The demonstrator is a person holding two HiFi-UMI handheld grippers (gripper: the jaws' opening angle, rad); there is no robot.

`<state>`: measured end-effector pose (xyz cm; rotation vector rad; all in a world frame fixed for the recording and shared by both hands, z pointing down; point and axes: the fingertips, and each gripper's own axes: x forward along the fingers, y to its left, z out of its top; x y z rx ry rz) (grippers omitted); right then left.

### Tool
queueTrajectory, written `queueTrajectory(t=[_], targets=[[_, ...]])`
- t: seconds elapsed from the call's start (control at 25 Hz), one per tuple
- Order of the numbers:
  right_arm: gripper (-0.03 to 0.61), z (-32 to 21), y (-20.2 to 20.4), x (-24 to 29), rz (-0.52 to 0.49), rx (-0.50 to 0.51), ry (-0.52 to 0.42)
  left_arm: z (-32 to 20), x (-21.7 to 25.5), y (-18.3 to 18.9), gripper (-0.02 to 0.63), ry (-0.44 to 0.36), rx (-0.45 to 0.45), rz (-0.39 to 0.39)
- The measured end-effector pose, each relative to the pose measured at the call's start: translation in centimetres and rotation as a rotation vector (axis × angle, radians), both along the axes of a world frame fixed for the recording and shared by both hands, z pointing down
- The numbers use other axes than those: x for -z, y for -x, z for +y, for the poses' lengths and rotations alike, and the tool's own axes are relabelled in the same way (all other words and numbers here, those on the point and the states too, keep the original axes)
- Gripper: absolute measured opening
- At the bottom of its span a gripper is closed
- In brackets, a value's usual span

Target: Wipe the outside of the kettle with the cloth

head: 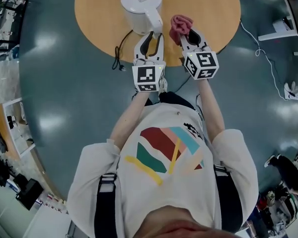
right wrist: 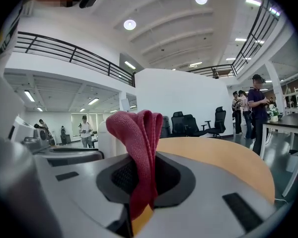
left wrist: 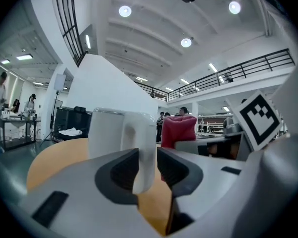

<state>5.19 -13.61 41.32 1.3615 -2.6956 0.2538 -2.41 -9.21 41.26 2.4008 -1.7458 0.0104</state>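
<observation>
So my left tongs [head: 154, 36] gripped the kettle [head: 139, 1]'s handle [head: 155, 23], steadying it; my right tongs [head: 189, 34] pinched the wiping cloth [head: 180, 24].

A person in a white short-sleeved T-shirt [head: 139, 192] printed with dark red, teal, yellow and pale blue bands (black straps [head: 105, 202] cross both shoulders). The left gripper [head: 151, 36] and right gripper [head: 189, 33] are pale grey with dark pads [left wrist: 120, 171], each carrying a black-and-white marker cube [head: 149, 77].
</observation>
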Motion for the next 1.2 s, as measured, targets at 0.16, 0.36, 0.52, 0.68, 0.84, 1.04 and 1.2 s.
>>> queueTrajectory(t=[0.16,0.36,0.52,0.68,0.84,1.04,1.2], targets=[[0.048,1.0,-0.3,-0.5,0.000,-0.011,0.012,-0.8,-0.7,0.8,0.236,0.034,0.110,-0.008],[0.048,1.6,-2.4,-0.8,-0.004,-0.027,0.027,-2.5,-1.5,0.1,0.242,0.076,0.193,-0.047],[0.048,1.5,-3.3,-1.2,-0.003,-0.020,0.036,-2.6,-1.5,-0.2,0.241,0.072,0.175,-0.084],[0.048,1.0,-3.4,-1.4,-0.027,0.013,0.031,-1.1,-1.9,0.5,0.241,0.063,0.173,-0.084],[0.048,0.5,-0.7,-0.9,-0.047,0.091,0.021,0.4,-2.2,4.5,0.238,0.070,0.220,-0.044],[0.048,1.1,5.1,-0.4,-0.069,0.168,0.020,-0.7,-1.8,9.0,0.176,0.025,0.057,-0.095],[0.048,1.9,8.9,-0.2,-0.067,0.193,0.024,-1.9,-1.7,12.2,0.173,-0.003,-0.070,-0.107]])
